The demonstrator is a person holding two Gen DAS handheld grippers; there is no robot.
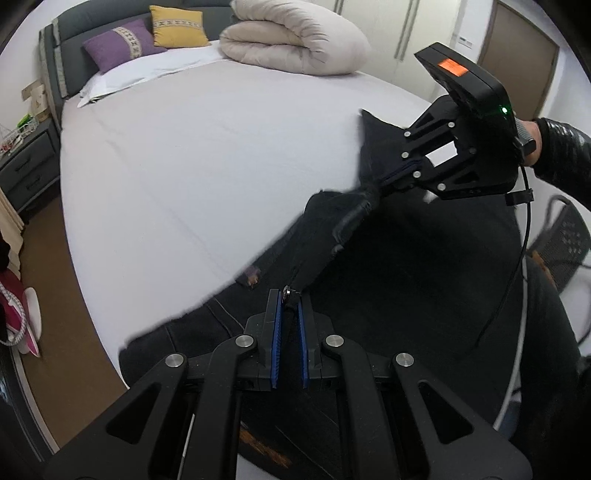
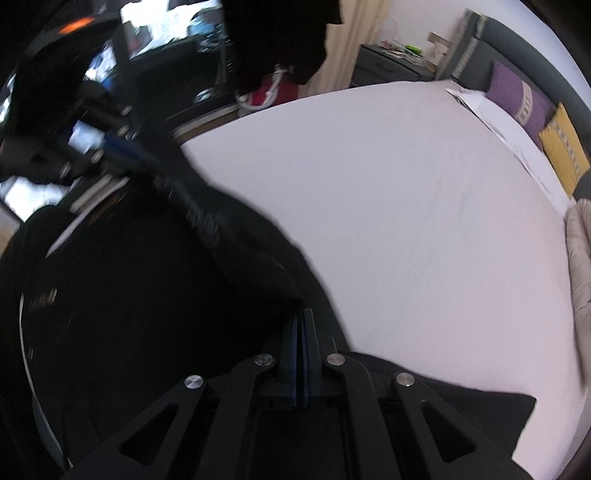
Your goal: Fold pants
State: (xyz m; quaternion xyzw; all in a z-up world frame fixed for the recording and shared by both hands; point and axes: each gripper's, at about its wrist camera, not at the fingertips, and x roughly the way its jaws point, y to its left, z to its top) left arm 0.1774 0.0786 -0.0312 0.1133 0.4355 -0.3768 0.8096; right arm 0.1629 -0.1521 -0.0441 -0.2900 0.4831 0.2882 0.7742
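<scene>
Black pants (image 1: pixel 388 266) hang stretched above the near edge of a bed with a pale sheet (image 1: pixel 207 166). My left gripper (image 1: pixel 290 299) is shut on the waistband by its metal button (image 1: pixel 286 293). My right gripper (image 1: pixel 388 182) is shut on the other end of the waistband, up and to the right in the left wrist view. In the right wrist view the pants (image 2: pixel 147 295) fill the left and bottom, and my right gripper (image 2: pixel 301 317) is shut on the cloth. The left gripper (image 2: pixel 147 157) shows blurred at upper left, shut on the cloth.
A rolled beige duvet (image 1: pixel 295 37) lies at the head of the bed beside a purple pillow (image 1: pixel 118 44) and a yellow pillow (image 1: pixel 179 27). A dark nightstand (image 1: pixel 26 162) stands at left. A black mesh chair (image 1: pixel 565 236) stands at right.
</scene>
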